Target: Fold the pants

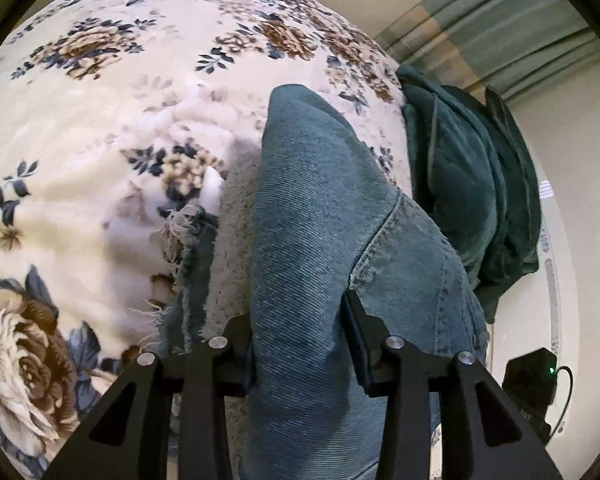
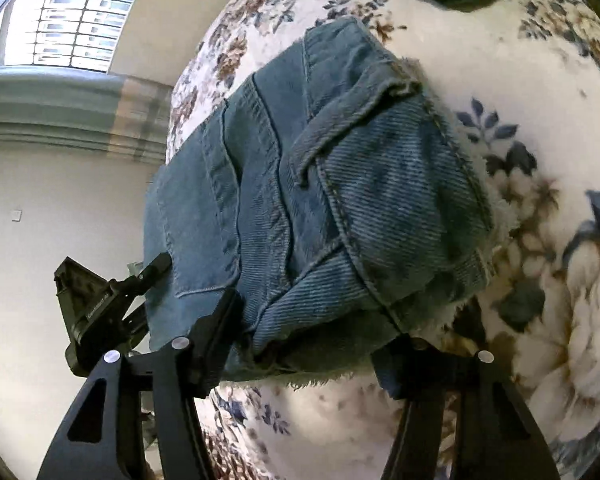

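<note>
Cream walls, a striped curtain [image 1: 500,36] and a bright window [image 2: 72,24] frame a bed covered by a floral blanket [image 1: 100,120]. A dark green cloth [image 1: 468,184] lies bunched at the blanket's far edge, just beside the pants [image 1: 312,216].

Seen from the left wrist, the blue denim pants run lengthwise away from the camera, bunched into a thick ridge with the long axis pointing toward the far end of the bed. A frayed hem [image 1: 180,248] rests on the blanket to the left of that ridge. The left gripper [image 1: 300,344] has its fingers spread about the width of the ridge, pressed against the denim on both sides and holding it.

In the right wrist view, the pants [image 2: 320,184] form a folded stack with pocket seams showing, lying on the blanket at its edge. The right gripper [image 2: 312,356] has its fingers set wide, the near edge of the stack between them; its left finger [image 2: 216,340] touches the denim, while the right one is partly hidden beneath the fabric, so a firm grip cannot be confirmed. The left gripper [image 2: 112,308] appears at the stack's left edge.
</note>
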Tool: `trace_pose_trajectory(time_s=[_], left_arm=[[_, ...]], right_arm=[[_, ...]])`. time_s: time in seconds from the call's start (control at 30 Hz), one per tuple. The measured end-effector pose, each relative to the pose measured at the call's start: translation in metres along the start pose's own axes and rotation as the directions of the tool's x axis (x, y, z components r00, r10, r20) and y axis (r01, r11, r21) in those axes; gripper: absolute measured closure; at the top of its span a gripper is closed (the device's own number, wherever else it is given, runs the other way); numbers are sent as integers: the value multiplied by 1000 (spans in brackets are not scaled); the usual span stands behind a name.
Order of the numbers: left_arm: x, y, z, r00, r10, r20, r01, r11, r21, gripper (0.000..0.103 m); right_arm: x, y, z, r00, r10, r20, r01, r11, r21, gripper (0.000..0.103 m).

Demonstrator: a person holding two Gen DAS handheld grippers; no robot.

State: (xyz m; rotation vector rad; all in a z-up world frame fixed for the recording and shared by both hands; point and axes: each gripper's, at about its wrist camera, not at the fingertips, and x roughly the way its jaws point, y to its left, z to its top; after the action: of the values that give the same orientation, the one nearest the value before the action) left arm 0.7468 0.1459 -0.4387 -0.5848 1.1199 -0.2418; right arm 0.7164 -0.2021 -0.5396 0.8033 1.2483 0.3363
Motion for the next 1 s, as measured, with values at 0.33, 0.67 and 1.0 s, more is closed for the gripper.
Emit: trace_pose_trajectory(time_s=[0.33, 0.67, 1.0], left_arm=[[-33, -63, -28, 949, 315, 26, -316, 942, 118, 37], [-103, -132, -87, 888, 445, 118, -459, 872, 169, 20], [-235, -223, -159, 868, 407, 285, -461, 873, 158, 20]], right_arm=[[-85, 78, -17, 881, -452, 137, 471, 864, -179, 0], [-223, 152, -63, 728, -570, 380, 679, 678, -282, 0], [-389, 212, -154, 725, -471, 503, 667, 662, -342, 0]])
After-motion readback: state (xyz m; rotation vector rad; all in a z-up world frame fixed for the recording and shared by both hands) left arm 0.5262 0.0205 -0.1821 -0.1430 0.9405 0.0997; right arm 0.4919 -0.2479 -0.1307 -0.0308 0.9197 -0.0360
